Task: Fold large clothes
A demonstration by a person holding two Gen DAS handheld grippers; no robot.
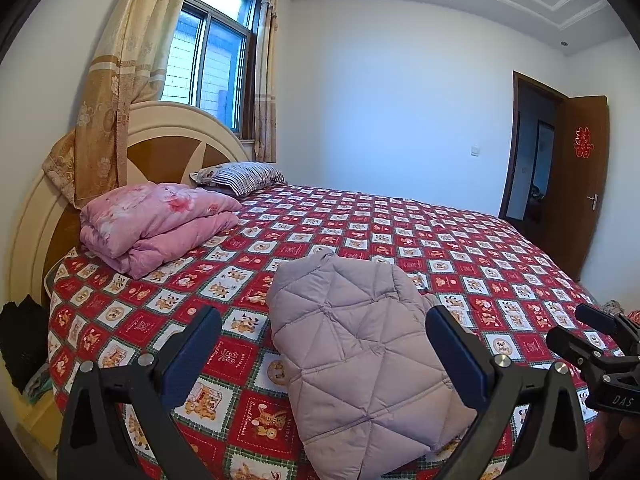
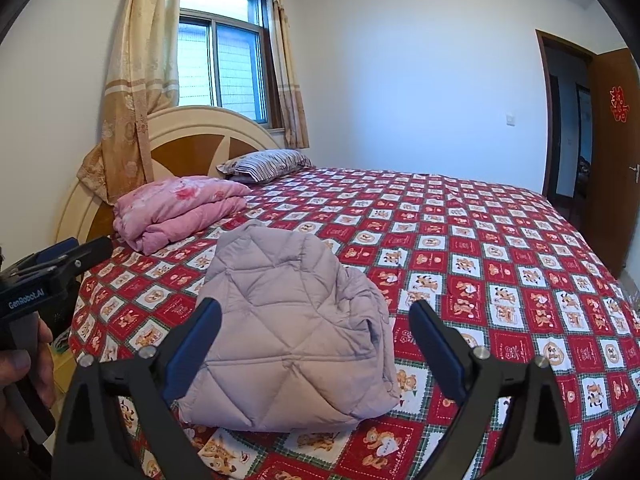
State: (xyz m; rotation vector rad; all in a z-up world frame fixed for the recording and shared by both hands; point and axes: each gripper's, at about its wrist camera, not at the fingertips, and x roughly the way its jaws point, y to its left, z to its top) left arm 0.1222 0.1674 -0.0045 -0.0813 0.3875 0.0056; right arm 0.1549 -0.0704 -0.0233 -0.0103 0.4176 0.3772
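A lilac quilted puffer jacket (image 1: 360,352) lies folded into a compact bundle near the front edge of the bed; it also shows in the right wrist view (image 2: 292,336). My left gripper (image 1: 324,344) is open and empty, held above and in front of the jacket, not touching it. My right gripper (image 2: 316,340) is open and empty too, hovering over the jacket's near side. The right gripper shows at the right edge of the left wrist view (image 1: 600,344); the left gripper shows at the left edge of the right wrist view (image 2: 52,268).
The bed (image 1: 460,248) has a red and white checked cartoon sheet. A folded pink quilt (image 1: 160,224) and a striped pillow (image 1: 240,176) lie by the headboard (image 1: 168,148). Window with curtains behind. An open brown door (image 1: 576,168) stands at right.
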